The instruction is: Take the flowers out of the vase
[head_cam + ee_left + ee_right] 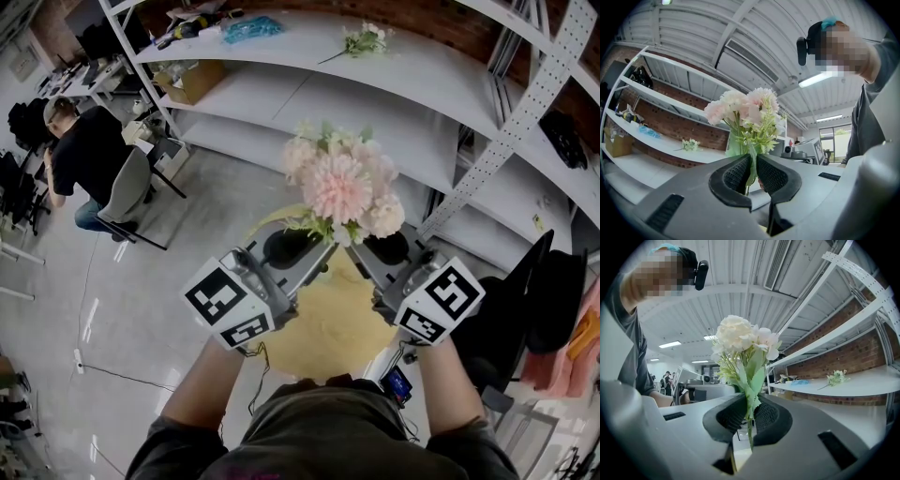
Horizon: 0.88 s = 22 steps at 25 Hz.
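A bunch of pale pink and cream artificial flowers [342,183] is held up in the air between my two grippers. My left gripper [302,246] is shut on green stems and a leaf under the pink heads [745,110]; the black pads [736,174] pinch them. My right gripper [377,247] is shut on a thin stem and leaves under the cream heads [740,336]. In the left gripper view that grip sits at the left gripper [753,172], and in the right gripper view at the right gripper [749,417]. I cannot tell whether this is one bunch or two. No vase shows in any view.
A round yellow table [337,323] lies below the grippers. White curved shelves [375,103] stand behind, with another small flower sprig [366,39] on the top shelf. A person sits on a chair [127,192] at the left. Dark bags [553,309] hang at the right.
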### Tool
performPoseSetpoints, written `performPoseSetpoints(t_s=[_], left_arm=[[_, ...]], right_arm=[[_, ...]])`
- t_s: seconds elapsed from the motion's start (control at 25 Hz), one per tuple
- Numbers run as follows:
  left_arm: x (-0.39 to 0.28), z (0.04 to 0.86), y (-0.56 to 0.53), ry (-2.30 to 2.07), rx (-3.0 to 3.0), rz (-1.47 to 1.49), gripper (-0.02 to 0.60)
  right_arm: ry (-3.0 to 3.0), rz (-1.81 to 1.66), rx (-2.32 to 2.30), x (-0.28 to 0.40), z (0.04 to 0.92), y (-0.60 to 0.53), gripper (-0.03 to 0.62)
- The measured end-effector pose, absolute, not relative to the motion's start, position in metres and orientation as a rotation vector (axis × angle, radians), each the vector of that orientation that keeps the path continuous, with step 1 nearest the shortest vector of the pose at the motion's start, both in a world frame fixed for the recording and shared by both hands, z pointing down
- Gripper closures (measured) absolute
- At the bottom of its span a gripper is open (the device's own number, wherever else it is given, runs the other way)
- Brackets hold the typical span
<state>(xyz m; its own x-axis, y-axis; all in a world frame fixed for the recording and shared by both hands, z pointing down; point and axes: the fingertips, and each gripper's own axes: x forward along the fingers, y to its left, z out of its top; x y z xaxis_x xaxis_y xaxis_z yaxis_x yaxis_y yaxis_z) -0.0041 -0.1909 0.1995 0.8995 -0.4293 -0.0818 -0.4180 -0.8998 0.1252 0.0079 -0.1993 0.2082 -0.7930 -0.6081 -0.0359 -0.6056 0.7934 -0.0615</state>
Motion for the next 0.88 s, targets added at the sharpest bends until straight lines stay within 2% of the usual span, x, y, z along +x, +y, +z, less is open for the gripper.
performPoseSetpoints(t_s=[0.88], left_arm=[[-0.0052,0.2045,-0.1918,-0.687,2.946,-0.154,0.531]], right_arm=[[2.926,-0.100,-0.963,0.0064,0.2134,-0.2005,0.559]])
